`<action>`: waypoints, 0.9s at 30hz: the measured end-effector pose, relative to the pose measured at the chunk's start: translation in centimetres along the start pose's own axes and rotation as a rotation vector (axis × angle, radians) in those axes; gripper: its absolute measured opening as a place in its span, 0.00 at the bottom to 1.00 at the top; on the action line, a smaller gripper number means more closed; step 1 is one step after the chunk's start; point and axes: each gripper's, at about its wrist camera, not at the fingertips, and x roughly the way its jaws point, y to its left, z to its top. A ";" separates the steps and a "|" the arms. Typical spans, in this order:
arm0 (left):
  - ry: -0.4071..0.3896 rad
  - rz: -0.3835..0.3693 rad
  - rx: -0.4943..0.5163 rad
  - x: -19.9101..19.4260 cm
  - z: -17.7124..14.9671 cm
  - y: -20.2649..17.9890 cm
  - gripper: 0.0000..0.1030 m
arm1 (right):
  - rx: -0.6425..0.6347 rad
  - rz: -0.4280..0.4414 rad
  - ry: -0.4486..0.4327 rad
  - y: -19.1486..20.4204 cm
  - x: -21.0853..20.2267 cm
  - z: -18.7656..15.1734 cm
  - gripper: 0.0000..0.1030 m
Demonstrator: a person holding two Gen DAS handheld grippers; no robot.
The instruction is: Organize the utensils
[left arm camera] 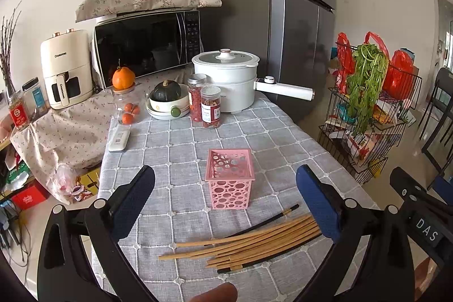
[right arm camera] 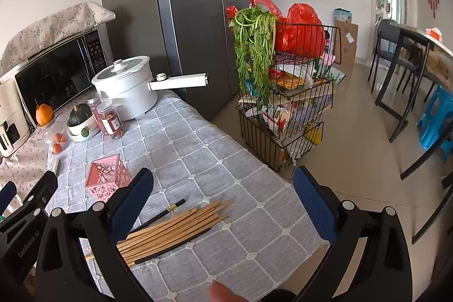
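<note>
A home kitchen corner: a grey checked cloth covers the bench (left arm camera: 181,149), with a dark fridge (left arm camera: 283,19) behind it and a tiled floor falling away to the right.

Along the far left edge stand a cream air fryer (left arm camera: 66,67) and a microwave (left arm camera: 147,44) under a floral cover, pushed back, probably to leave the front of the bench free for work. Next come an orange (left arm camera: 123,77) perched on a jar, a green squash (left arm camera: 165,90) in a bowl, two red-filled jars (left arm camera: 204,101) and a white electric pot (left arm camera: 229,75) with its handle sticking out to the right.

Nearer the front, the left hand-held gripper (left arm camera: 225,188) hangs released, fingers spread wide, framing the pink perforated basket (left arm camera: 230,179). The basket stands upright with its mouth open, so it looks like the intended holder. Just in front of it lies the bundle of chopsticks (left arm camera: 249,241), mostly bamboo with a couple of black ones, flat on the cloth and roughly parallel, none yet in the basket.

The right hand-held gripper (right arm camera: 223,194) is likewise released and holds nothing, poised above the bundle, likely to pick first. Further right stands a wire rack (right arm camera: 286,109) draped with greens and red bags.

The chopsticks' near ends are hidden behind the gripper fingers in both views, so their count is unclear. Whether the basket already holds anything cannot be told. A fingertip intrudes at the bottom edge of both views.
</note>
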 end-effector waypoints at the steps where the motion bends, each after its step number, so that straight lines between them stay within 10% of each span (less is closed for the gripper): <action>1: 0.000 0.000 -0.001 0.0 0.0 0.0 0.93 | 0.001 0.001 0.002 0.0 0.0 0.0 0.93; 27: -0.008 0.009 0.025 0.3 -0.4 -0.1 0.93 | 0.011 0.000 0.018 -0.5 0.2 -0.1 0.93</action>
